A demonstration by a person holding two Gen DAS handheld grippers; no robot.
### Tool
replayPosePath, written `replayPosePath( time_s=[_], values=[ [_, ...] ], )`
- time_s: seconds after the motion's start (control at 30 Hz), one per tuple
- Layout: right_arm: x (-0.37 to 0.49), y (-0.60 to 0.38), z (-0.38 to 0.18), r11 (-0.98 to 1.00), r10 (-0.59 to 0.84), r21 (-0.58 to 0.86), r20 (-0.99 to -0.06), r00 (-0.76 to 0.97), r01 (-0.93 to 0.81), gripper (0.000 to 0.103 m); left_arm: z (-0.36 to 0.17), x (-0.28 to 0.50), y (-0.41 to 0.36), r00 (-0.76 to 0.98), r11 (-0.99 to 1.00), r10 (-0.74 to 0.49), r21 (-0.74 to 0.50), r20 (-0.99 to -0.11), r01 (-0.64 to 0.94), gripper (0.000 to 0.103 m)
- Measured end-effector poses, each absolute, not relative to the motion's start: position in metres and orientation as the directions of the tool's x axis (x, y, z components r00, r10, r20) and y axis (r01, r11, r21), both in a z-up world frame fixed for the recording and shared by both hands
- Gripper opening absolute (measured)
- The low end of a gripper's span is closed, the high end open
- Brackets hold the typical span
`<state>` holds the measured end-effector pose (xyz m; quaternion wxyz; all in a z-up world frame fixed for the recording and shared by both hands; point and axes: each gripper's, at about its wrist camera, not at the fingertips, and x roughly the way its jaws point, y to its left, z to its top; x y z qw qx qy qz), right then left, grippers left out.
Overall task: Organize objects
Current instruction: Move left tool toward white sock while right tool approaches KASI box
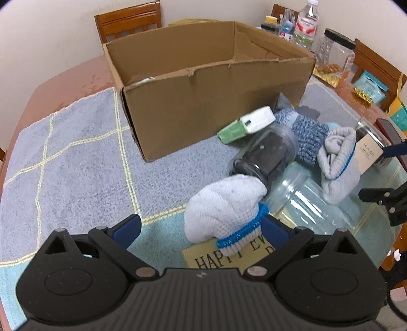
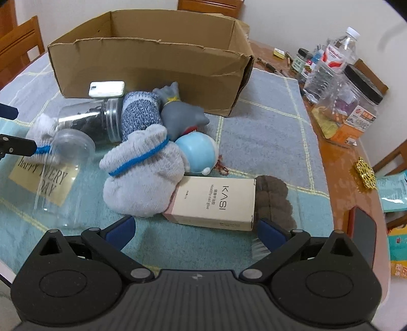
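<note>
In the left wrist view, my left gripper (image 1: pixel 201 229) is open around a rolled white glove (image 1: pixel 223 208) with a blue cuff, which lies against the right finger. Behind it are a dark-filled jar (image 1: pixel 267 152) and a clear jar (image 1: pixel 305 203), both on their sides. My right gripper (image 2: pixel 197 233) is open just short of a beige KASI box (image 2: pixel 213 203). A grey rolled glove (image 2: pixel 145 173) leans on that box. A blue-white toy (image 2: pixel 198 152), a grey shark toy (image 2: pixel 183 114) and a blue knit sock (image 2: pixel 141 114) lie beyond. The open cardboard box (image 2: pixel 152 63) stands behind the pile.
A brown fuzzy item (image 2: pixel 274 198) lies right of the KASI box. Bottles and a black-lidded jar (image 2: pixel 356 101) crowd the table's far right. A red-cased phone (image 2: pixel 363 234) and a gold ornament (image 2: pixel 365 175) lie near the right edge. Wooden chairs (image 1: pixel 127 20) surround the table.
</note>
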<state>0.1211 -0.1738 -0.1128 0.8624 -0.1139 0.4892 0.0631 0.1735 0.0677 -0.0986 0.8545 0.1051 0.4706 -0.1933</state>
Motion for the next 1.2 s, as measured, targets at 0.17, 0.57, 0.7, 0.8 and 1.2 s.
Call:
replayPosePath(
  time_s=[0.17, 0.57, 0.7, 0.8, 1.2],
  values=[
    [0.124, -0.187, -0.116, 0.973, 0.004, -0.114, -0.86, 0.51, -0.2, 0.103, -0.103, 0.173, 0.064, 0.469, 0.891, -0.229, 0.011, -0.853, 0.455, 0.1],
    [0.129, -0.19, -0.13, 0.985, -0.022, -0.105, -0.863, 0.505, -0.136, 0.102, -0.116, 0.173, 0.059, 0.453, 0.87, -0.23, 0.027, -0.861, 0.493, 0.1],
    [0.133, -0.197, -0.134, 0.991, -0.033, -0.095, -0.861, 0.507, -0.096, 0.099, -0.118, 0.171, 0.058, 0.447, 0.857, -0.229, 0.039, -0.865, 0.514, 0.1],
    [0.137, -0.2, -0.134, 0.994, -0.03, -0.078, -0.858, 0.513, -0.072, 0.099, -0.12, 0.174, 0.058, 0.446, 0.859, -0.224, 0.04, -0.867, 0.51, 0.1],
    [0.142, -0.204, -0.139, 0.997, -0.015, -0.052, -0.861, 0.509, -0.059, 0.098, -0.119, 0.176, 0.057, 0.488, 0.764, -0.288, 0.11, -0.824, 0.636, 0.099]
  ],
)
